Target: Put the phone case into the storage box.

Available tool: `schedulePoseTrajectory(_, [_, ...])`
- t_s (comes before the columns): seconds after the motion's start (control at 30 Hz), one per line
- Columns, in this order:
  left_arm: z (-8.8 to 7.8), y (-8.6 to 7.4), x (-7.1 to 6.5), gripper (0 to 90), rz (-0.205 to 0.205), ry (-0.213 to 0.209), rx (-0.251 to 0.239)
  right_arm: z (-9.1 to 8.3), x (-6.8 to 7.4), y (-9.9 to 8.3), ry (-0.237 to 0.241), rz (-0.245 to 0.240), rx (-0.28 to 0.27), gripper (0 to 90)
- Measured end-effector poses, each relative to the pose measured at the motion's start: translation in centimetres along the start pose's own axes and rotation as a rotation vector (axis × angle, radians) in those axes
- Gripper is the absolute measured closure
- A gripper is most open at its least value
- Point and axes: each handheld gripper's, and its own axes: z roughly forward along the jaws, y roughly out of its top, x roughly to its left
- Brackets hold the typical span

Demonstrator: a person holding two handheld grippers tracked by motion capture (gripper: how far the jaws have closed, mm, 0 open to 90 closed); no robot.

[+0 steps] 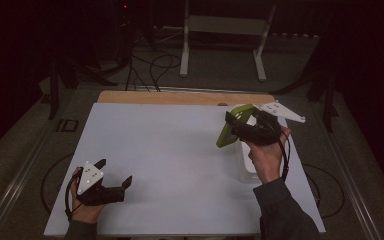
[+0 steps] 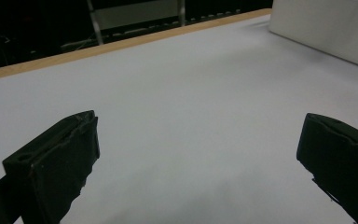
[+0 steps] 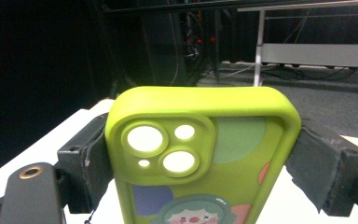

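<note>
Down at the worktop's near left corner, the left gripper (image 1: pixel 114 178) rests low, jaws spread wide and empty. Over by the right edge, the right gripper (image 1: pixel 235 126) holds the green phone case (image 1: pixel 228 131) aloft, above a white box (image 1: pixel 245 162). Left gripper view: bare white worktop (image 2: pixel 182 93) between parted jaws. Right gripper view: jaws pinch the case's long sides, camera cut-outs uppermost, long axis running up and away. It looks light, rubbery and flexible; the side edges seem the surest hold.
</note>
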Motion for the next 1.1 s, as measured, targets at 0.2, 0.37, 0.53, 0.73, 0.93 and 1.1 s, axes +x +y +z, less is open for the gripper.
schedulePoseTrajectory(0.2, [-0.2, 0.0, 0.1, 0.0, -0.007, 0.009, 0.0, 0.2, -0.3, 0.1, -0.033, 0.001, 0.002, 15.9])
schedulePoseTrajectory(0.37, [-0.2, -0.1, 0.2, 0.0, -0.013, 0.013, 0.0, 0.4, -0.5, 0.4, -0.053, -0.002, -0.003, 15.9])
schedulePoseTrajectory(0.53, [-0.2, -0.1, 0.2, 0.0, -0.013, 0.014, 0.003, 0.6, -1.1, 0.8, -0.074, 0.011, -0.009, 15.9])
schedulePoseTrajectory(0.73, [-0.1, -0.1, 0.2, 0.0, -0.013, 0.017, 0.008, 0.7, -1.8, 1.2, -0.099, 0.021, -0.012, 16.0])
schedulePoseTrajectory(0.93, [0.0, -0.2, 0.1, 0.0, -0.011, 0.016, 0.017, 1.1, -2.3, 1.6, -0.124, 0.018, -0.007, 16.0])
schedulePoseTrajectory(1.1, [-0.1, -0.2, 0.2, 0.0, -0.018, 0.019, 0.016, 1.6, -3.0, 1.7, -0.145, 0.024, -0.002, 16.0])
